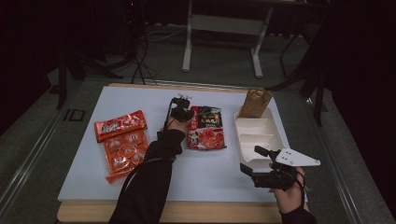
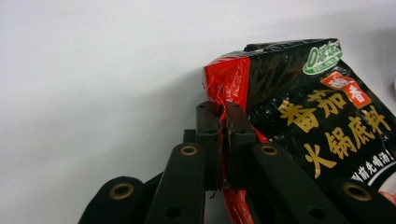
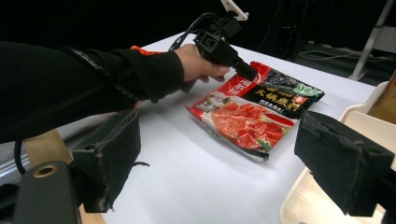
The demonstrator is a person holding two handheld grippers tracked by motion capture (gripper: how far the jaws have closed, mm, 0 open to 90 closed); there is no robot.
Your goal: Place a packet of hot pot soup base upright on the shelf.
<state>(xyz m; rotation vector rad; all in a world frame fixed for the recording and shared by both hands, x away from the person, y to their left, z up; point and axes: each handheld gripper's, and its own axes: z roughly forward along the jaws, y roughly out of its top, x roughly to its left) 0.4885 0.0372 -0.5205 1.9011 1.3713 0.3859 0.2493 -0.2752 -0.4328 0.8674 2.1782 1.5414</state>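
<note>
- Red and black foil marks the hotpot soup base packet (image 1: 206, 127), lying flat near the middle of the white table top (image 1: 201, 175), just left of the white compartment tray (image 1: 275, 133).
- At the packet's upper left corner, the left gripper (image 2: 223, 119) has its jaws pinched together on the crumpled red edge, and that corner lifts slightly off the surface.
- From the right gripper view, the left hand (image 3: 198, 65) angles its gripper down onto that same corner.
- Well apart from the packet, the right gripper (image 1: 254, 161) hangs over the near edge of the tray, jaws standing wide with nothing between them.
- A brown pouch (image 1: 254, 103) leans at the tray's far end.
- Orange snack packs (image 1: 120, 142) lie at the table's left side.
</note>
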